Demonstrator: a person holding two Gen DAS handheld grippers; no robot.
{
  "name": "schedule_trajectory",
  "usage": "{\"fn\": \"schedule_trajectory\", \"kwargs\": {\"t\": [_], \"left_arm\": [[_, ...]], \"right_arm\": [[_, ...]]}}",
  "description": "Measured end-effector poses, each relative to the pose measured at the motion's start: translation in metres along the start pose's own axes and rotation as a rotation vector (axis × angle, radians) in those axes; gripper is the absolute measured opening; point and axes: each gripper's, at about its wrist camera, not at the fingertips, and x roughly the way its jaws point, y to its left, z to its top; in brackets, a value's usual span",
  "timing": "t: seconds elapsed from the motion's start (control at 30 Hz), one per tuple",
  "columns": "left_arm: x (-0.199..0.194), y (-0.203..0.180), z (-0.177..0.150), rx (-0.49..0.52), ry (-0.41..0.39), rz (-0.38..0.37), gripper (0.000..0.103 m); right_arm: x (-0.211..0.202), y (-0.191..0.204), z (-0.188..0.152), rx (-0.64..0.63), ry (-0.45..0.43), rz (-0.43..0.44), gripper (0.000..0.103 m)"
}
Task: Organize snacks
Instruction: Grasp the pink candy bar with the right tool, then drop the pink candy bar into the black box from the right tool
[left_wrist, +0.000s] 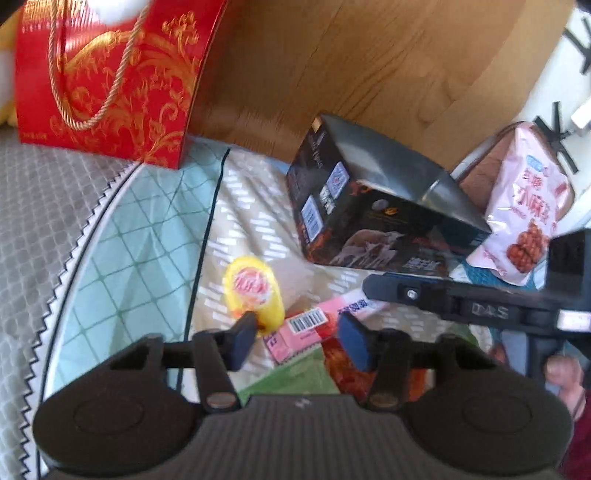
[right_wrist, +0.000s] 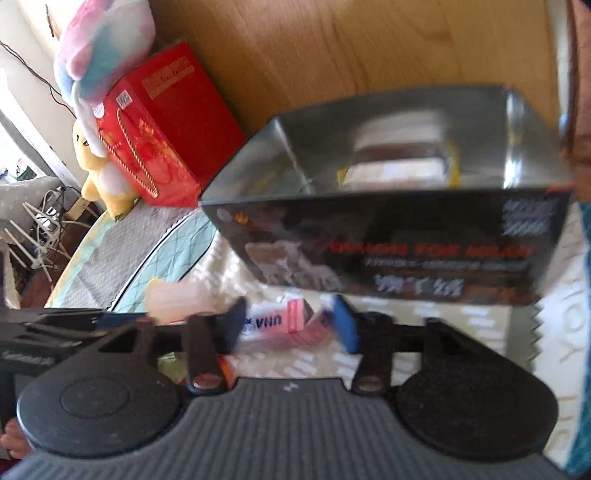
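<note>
A black open-topped box (left_wrist: 373, 206) stands on the bed; in the right wrist view (right_wrist: 391, 206) it is close ahead, with a snack pack (right_wrist: 399, 151) lying inside. A pink snack packet (left_wrist: 314, 328) lies on the blanket. My left gripper (left_wrist: 299, 341) is open just above it, next to a yellow jelly cup (left_wrist: 253, 291). My right gripper (right_wrist: 290, 325) is open with the same pink packet (right_wrist: 291, 321) between its fingers, not clamped. A pink-white snack bag (left_wrist: 524, 221) leans to the right of the box. The right gripper's arm (left_wrist: 461, 299) crosses the left wrist view.
A red gift bag (left_wrist: 110, 77) with rope handles stands at the back left against a wooden headboard (left_wrist: 332, 66). Plush toys (right_wrist: 99, 55) sit on and beside it. An orange-green snack bag (left_wrist: 332, 373) lies under the left gripper. Grey and mint blankets (left_wrist: 122, 240) cover the bed.
</note>
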Motion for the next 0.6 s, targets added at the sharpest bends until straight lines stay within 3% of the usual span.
{"fn": "schedule_trajectory", "kwargs": {"t": [0.2,0.27,0.3,0.43,0.53,0.6], "left_arm": [[-0.015,-0.012,0.001,-0.004,-0.035,-0.047,0.041],[-0.018,-0.022,0.01,-0.005,-0.031,-0.165,0.035],[-0.02,-0.03,0.015,-0.004,-0.032,-0.195,0.035],[-0.034,-0.059,0.029,0.096,-0.135,-0.147,0.035],[-0.047,-0.05,0.026,0.113,-0.18,-0.121,0.039],[-0.048,-0.034,0.019,0.11,-0.169,-0.069,0.043]], "right_arm": [[-0.038,0.017,-0.017,-0.017,-0.064,-0.03,0.033],[-0.056,0.025,-0.015,-0.029,-0.099,0.018,0.013],[-0.061,0.03,-0.013,-0.03,-0.117,0.021,0.012],[-0.076,0.048,-0.01,-0.147,-0.186,-0.045,0.016],[-0.082,0.037,-0.021,-0.181,-0.179,-0.058,0.016],[-0.079,0.029,-0.027,-0.215,-0.165,-0.09,0.025]]}}
